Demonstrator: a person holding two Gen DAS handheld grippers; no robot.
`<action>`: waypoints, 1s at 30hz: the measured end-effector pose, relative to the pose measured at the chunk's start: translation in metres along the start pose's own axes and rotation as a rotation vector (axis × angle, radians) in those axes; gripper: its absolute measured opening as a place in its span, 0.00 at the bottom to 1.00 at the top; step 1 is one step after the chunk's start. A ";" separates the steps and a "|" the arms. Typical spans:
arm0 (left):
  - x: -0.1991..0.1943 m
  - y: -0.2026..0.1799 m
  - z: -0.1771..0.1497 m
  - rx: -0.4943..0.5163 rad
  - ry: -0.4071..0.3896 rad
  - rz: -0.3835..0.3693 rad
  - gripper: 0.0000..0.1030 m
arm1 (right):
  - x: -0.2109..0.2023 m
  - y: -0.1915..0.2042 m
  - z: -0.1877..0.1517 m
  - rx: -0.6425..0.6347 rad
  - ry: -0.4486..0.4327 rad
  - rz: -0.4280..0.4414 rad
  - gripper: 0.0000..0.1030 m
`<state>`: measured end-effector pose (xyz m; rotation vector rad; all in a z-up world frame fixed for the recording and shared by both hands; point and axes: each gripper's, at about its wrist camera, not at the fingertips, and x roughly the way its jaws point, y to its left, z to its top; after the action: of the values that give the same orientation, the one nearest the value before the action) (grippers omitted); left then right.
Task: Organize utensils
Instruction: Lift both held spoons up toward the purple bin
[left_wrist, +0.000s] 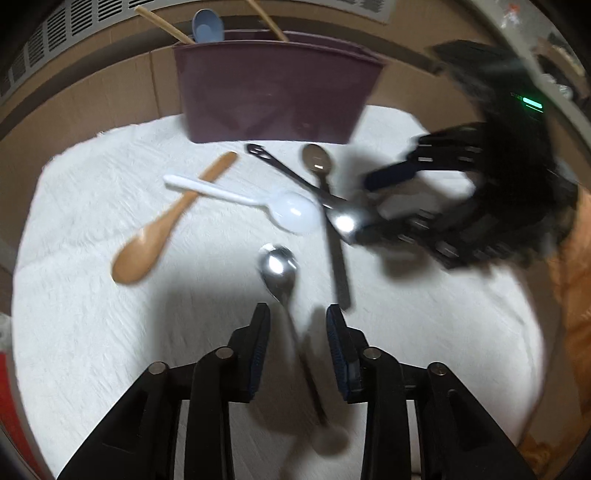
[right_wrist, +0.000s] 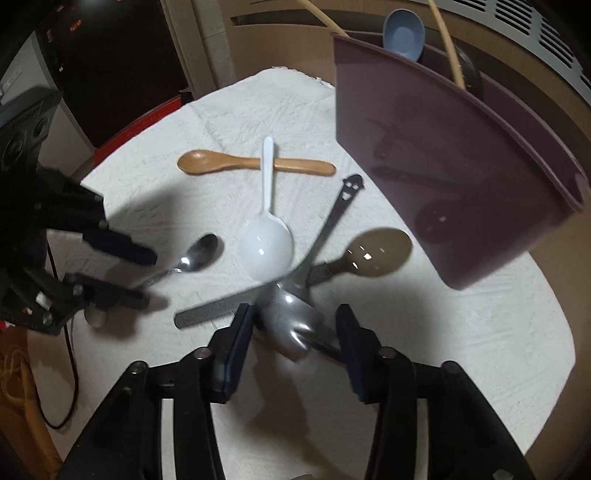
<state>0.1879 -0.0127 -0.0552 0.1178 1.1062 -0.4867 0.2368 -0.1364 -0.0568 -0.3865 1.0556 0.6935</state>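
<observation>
White textured cloth (left_wrist: 92, 332) covers the table, slightly rumpled, cardboard-brown rim beyond its far edge. Widest bare cloth is on the near side and beside the wooden spoon.

Maroon plastic bin (left_wrist: 273, 92), smooth glossy walls flaring upward, stands at the cloth's far edge. Chopsticks (left_wrist: 166, 26) and a blue spoon (left_wrist: 208, 26) stick out of its top.

Left tongs (left_wrist: 297, 314): black arms, blue ribbed pads, released. The thin handle of a shiny steel spoon (left_wrist: 279, 266) runs between the pads without touching either; bowl points toward the bin.

Right tongs (right_wrist: 295, 314): spread apart, straddling a metal spoon (right_wrist: 291, 325) with a wide bowl; pads not touching it. Its flat handle with cut-out end (right_wrist: 351, 188) runs off toward the bin.

Loose on the cloth:
- wooden spoon (right_wrist: 255, 164), matte, oval bowl
- white plastic spoon (right_wrist: 267, 240), deep round bowl, handle lying across the wooden one
- brown translucent spoon (right_wrist: 376, 251), just beside the bin, its dark flat handle passing under the metal spoon

Utensils cluster at mid-cloth, crossing each other.
</observation>
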 end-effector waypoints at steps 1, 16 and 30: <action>0.005 0.000 0.005 -0.007 0.009 0.023 0.33 | -0.004 -0.001 -0.004 0.002 0.000 -0.018 0.51; 0.011 0.000 0.021 -0.055 -0.027 0.111 0.25 | -0.035 0.008 -0.026 -0.168 0.009 -0.095 0.54; -0.022 0.029 -0.004 -0.162 -0.115 0.024 0.25 | 0.006 0.020 0.026 -0.243 0.172 -0.105 0.38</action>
<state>0.1896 0.0217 -0.0420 -0.0382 1.0258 -0.3758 0.2416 -0.1040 -0.0499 -0.7174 1.1068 0.7057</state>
